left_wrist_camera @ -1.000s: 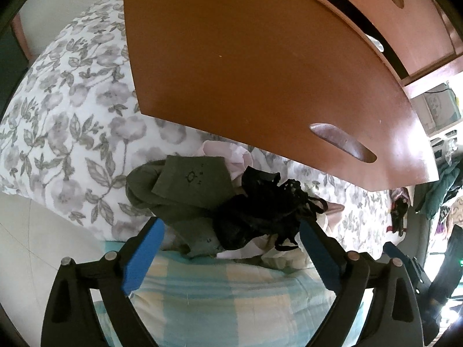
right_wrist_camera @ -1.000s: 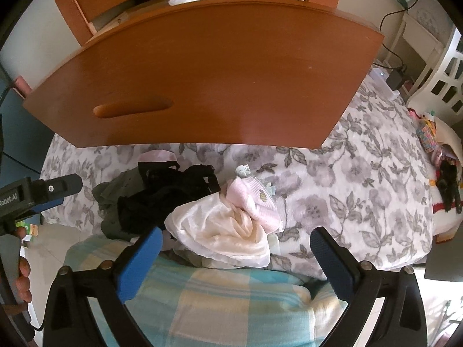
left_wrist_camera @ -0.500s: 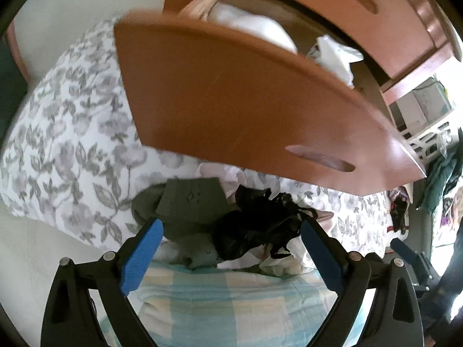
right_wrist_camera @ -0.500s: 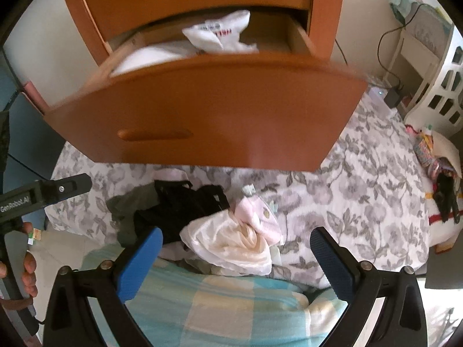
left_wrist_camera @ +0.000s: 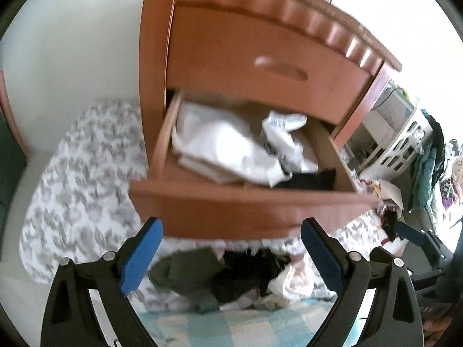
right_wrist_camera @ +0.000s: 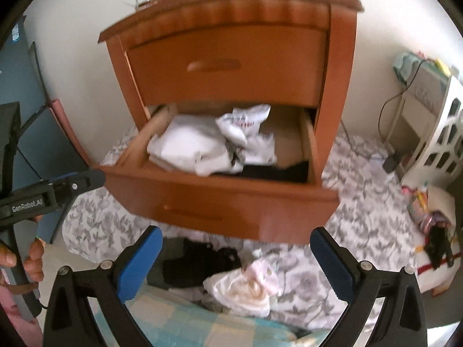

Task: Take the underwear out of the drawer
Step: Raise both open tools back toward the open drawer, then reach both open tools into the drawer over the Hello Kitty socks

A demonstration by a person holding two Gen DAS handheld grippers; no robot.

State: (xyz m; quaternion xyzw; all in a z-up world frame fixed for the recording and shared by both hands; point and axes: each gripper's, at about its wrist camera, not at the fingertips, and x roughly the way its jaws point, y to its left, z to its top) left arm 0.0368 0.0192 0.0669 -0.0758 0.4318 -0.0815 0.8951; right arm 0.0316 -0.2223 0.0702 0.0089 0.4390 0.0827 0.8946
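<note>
**Drawer interior now exposed**

Both views have been raised since a second ago. Left gripper (left_wrist_camera: 231, 256): fingers released, nothing held. Drawer (right_wrist_camera: 222, 199): white and black underwear (right_wrist_camera: 211, 147) now seen inside, reachable. Right gripper (right_wrist_camera: 235, 263): fingers released, empty.

Smooth glossy wooden drawer (right_wrist_camera: 220, 205) holds soft white cloth garments (right_wrist_camera: 191, 147).

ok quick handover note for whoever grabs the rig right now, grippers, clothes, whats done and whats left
Left gripper: open, empty, short of the drawer front.
Right gripper: open, empty, likewise.
Lower drawer is pulled out; white garments and a black garment lie inside.
Done: a pile of underwear already lies on the floral sheet below.
Left: lift the rest out onto the pile.
</note>
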